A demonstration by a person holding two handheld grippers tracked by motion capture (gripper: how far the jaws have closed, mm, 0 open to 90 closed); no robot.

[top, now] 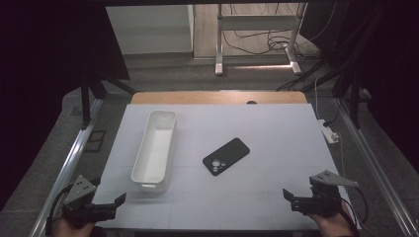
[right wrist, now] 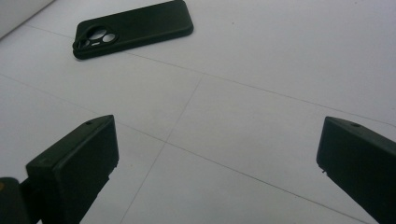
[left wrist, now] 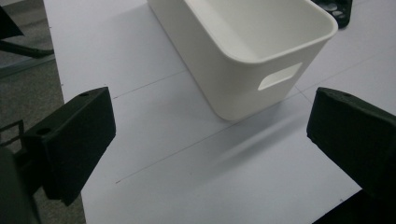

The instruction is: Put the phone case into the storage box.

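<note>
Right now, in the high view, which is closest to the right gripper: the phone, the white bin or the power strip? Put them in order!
From the right gripper:
1. Power strip, off the table's right edge.
2. Phone, mid-table.
3. White bin, left side.
The first two are close to call.

The worktop (top: 276, 163) carries a pale grey-white sheet ruled with a faint grid of thin lines; a bare wood-brown strip shows at its far edge. The long bin (top: 154, 148) is plain white, inside and out. The phone (top: 226, 156) is black, with grey lens rings. The left gripper (top: 118, 200) and the right gripper (top: 288, 196) are matt black, each topped by a grey plate.
</note>
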